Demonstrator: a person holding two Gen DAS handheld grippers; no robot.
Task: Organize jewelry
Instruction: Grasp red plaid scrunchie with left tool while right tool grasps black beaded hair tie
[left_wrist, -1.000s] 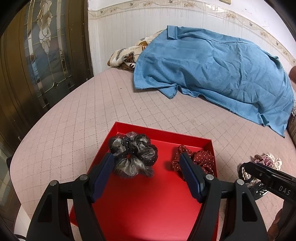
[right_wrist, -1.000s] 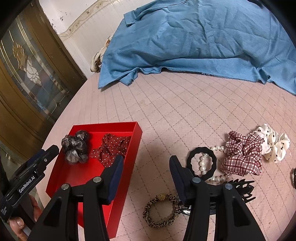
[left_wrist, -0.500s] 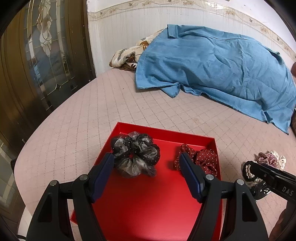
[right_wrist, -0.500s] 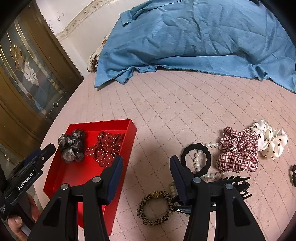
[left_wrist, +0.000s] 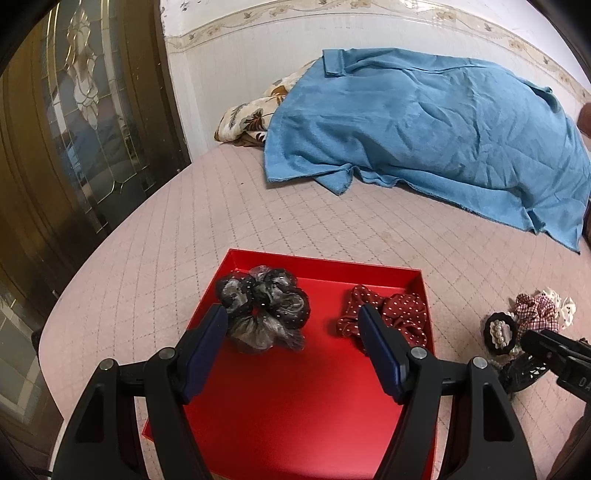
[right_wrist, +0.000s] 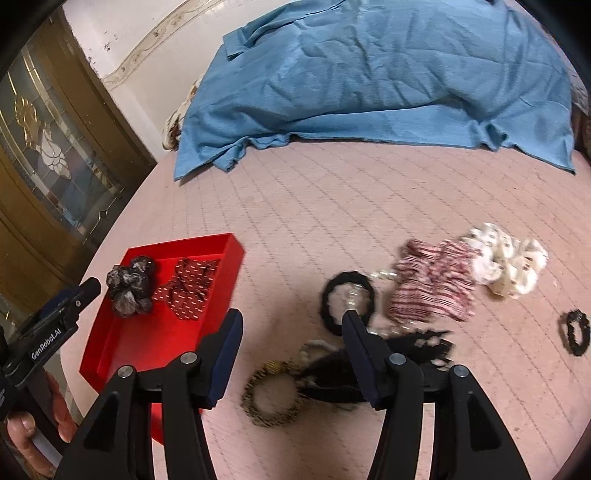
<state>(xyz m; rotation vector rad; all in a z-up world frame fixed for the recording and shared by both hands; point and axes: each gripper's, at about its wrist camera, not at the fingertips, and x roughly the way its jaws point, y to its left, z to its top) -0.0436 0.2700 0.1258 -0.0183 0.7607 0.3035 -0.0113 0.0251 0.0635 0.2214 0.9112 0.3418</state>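
Right tongs (right_wrist: 291, 332) gaping, empty, above leopard-print hair tie (right_wrist: 271, 397) lying on the bed (right_wrist: 332, 206) beside black claw clip (right_wrist: 380, 360). Best to straddle one band only, then carry to red tray (left_wrist: 295, 406). Left tongs (left_wrist: 291, 332) spread, empty, over tray.

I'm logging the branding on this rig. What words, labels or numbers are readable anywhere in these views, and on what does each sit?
"GenRobot.AI": white lettering on the black body of the left gripper, seen from the right wrist camera.
"DA": white letters, cut off by the frame edge, on the black right gripper in the left wrist view.
No other text is visible.
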